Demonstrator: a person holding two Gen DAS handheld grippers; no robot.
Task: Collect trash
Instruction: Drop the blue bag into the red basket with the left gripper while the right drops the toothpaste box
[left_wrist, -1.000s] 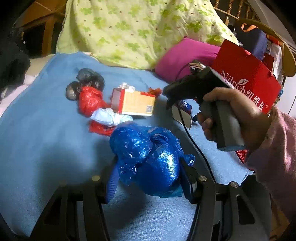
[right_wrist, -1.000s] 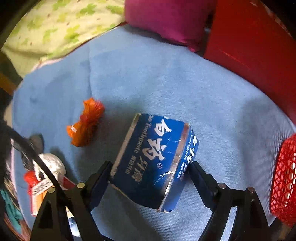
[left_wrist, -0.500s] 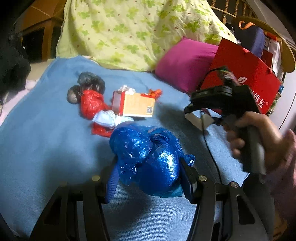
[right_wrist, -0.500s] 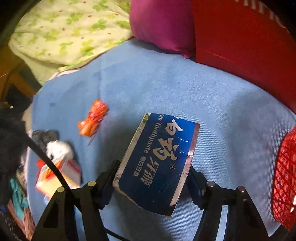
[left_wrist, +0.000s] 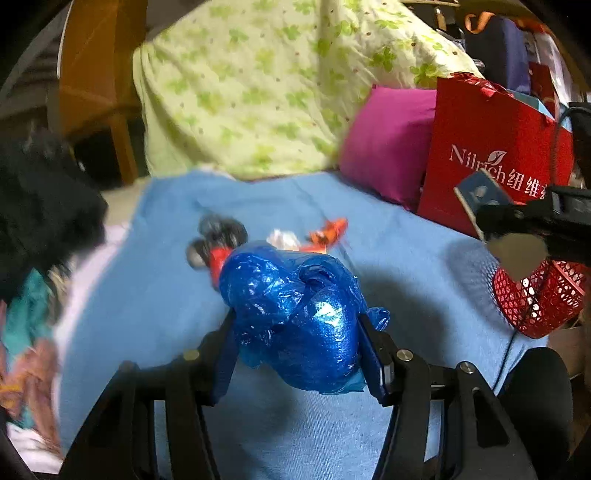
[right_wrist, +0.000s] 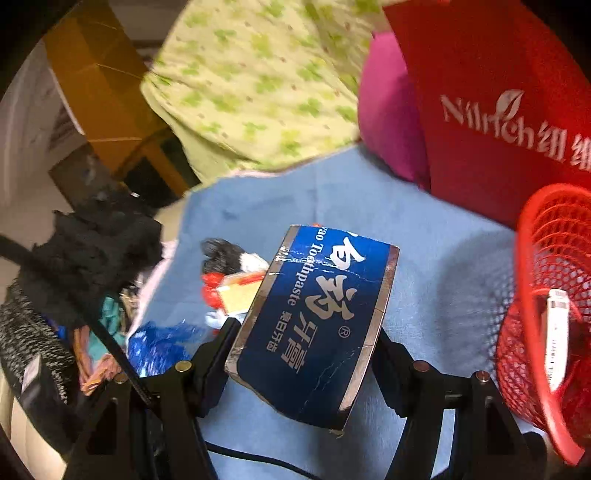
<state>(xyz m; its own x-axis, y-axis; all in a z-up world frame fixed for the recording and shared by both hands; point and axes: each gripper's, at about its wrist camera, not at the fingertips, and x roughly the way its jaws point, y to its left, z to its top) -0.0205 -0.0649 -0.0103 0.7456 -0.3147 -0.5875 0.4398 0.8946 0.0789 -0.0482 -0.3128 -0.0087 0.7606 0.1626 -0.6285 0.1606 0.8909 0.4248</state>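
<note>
the left tool (left_wrist: 297, 354) is clamped on a crumpled blue plastic bag (left_wrist: 295, 317), its 2 pads pressed into the bag's sides so the soft bundle hangs clear of the blue bedsheet (left_wrist: 166, 314) instead of dragging on it. the right tool (right_wrist: 301, 354) is clamped on a blue toothpaste box (right_wrist: 314, 321), gripped across its narrow sides with the printed face up, and the box is lifted off the sheet. both pieces look ready to be carried to the red mesh basket (right_wrist: 532, 295), which stands near the box at the right edge of the bed and already has a white item (right_wrist: 556, 339) inside.

more trash lies further back on the sheet: a red wrapper (left_wrist: 218, 258), a dark bundle (left_wrist: 218, 230), an orange scrap (left_wrist: 328, 230) and a small carton (right_wrist: 240, 291). a red paper bag (left_wrist: 491, 155) and a pink pillow (left_wrist: 388, 144) stand just behind the basket, so the approach looks tight from that side. a black cable (right_wrist: 110, 339) crosses beside the right tool and might snag.
</note>
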